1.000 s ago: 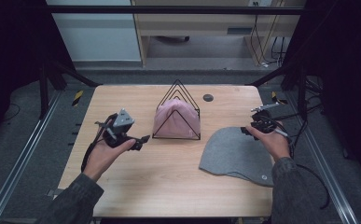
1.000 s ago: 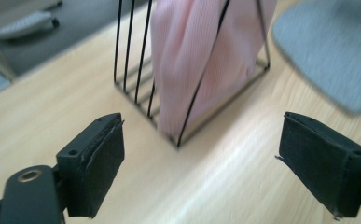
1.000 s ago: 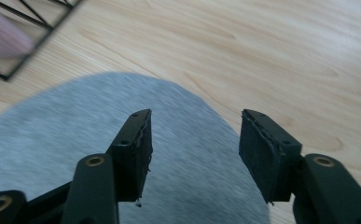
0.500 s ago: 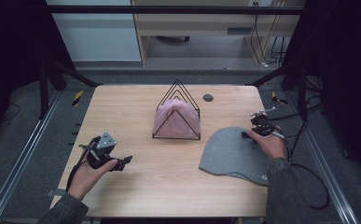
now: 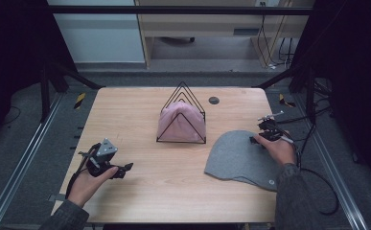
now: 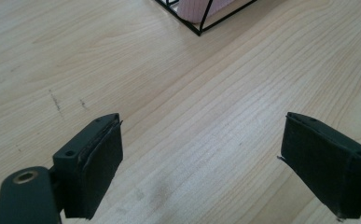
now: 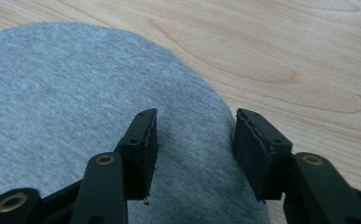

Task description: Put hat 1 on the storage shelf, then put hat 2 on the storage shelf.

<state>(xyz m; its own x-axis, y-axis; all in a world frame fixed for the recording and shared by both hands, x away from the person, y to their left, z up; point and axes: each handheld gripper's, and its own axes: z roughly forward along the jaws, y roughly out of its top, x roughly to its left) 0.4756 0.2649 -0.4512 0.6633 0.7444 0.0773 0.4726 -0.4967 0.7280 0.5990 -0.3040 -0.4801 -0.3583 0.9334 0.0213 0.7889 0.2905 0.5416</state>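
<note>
the grey beanie point(image 5: 243, 155) lies flat on the right side of the table point(image 5: 140, 103), just right of and nearer than the black wire rack point(image 5: 182, 115), which already holds a pink cap point(image 5: 180, 125). the right claw point(image 7: 194, 140) sits low over the beanie's far right edge, and its jaws have just been closing; in the right gripper view they straddle the rounded rim of the cloth with a gap on each side, so nothing is pinched yet. the left claw point(image 6: 201, 154) hangs released over bare wood at the near left, well apart from the beanie, with a corner of the rack ahead of it.

the step in hand looks like taking hold of the beanie's edge. to do it well, press the jaw tips down onto the table so the lower pad slides under the rim, gather both layers of cloth, then clench fully before lifting. a shallow bite on the hem could slip. the left claw would best come across to take the opposite edge.
</note>
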